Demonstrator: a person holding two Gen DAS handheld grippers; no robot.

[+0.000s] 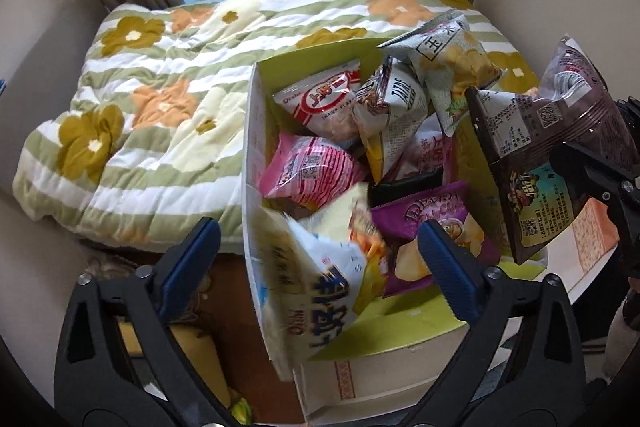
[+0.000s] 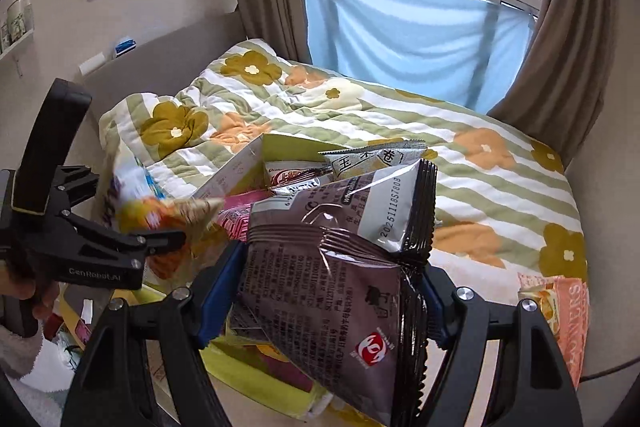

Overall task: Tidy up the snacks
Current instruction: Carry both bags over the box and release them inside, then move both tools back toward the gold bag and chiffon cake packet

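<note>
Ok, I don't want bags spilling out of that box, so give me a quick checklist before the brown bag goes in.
1. Right gripper holds brown bag: ok.
2. Brown bag over the box: not ok, it hangs beside the right wall.
3. Left gripper empty, jaws open: ok.
4. Room in the box: not ok, bags piled high.
5. White bag settled: cannot tell, blurred.

L gripper [image 1: 320, 251] jaws wide apart; R gripper [image 2: 320, 291] jaws clamped, both angled downward.
</note>
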